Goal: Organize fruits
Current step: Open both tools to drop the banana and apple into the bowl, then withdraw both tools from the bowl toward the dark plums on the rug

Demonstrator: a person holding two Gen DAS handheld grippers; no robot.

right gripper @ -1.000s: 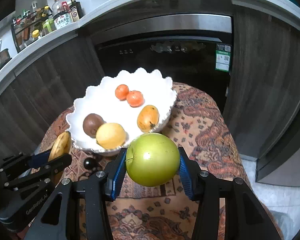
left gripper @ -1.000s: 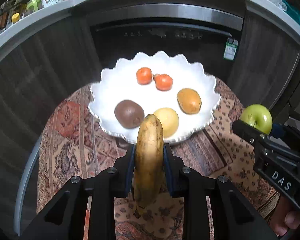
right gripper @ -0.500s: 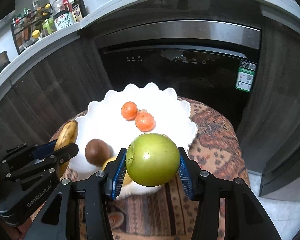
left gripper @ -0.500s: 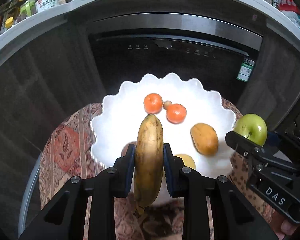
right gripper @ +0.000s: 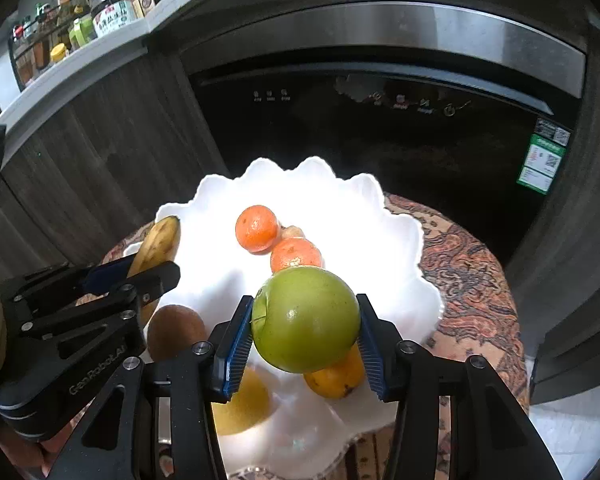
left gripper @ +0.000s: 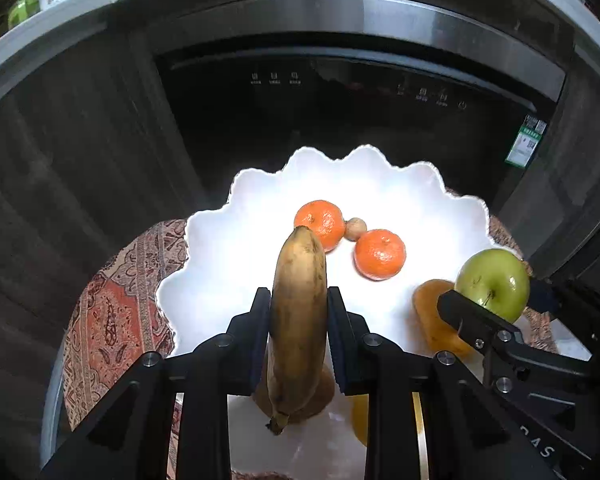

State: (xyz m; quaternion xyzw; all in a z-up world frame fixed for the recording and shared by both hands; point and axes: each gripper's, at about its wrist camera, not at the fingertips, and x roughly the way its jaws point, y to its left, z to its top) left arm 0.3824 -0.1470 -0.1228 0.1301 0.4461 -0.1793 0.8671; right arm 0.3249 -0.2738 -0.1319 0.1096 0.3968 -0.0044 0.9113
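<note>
Carrying 2 fruits over white bowl (left gripper: 220, 264): my left gripper (left gripper: 298, 320) clamps banana (left gripper: 298, 312), right gripper (right gripper: 306, 328) clamps green apple (right gripper: 306, 318). Next: lower onto bare spots clear of oranges (left gripper: 379, 254), release.

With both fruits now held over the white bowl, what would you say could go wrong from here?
1. The banana hangs above the kiwi and close to the tangerines; lowering it straight down may knock them.
2. The green apple, clamped in the right tongs, sits over the orange-yellow fruit; released there, it may roll and push fruit toward the scalloped rim.
3. The left tongs and right tongs are close and may collide.
</note>
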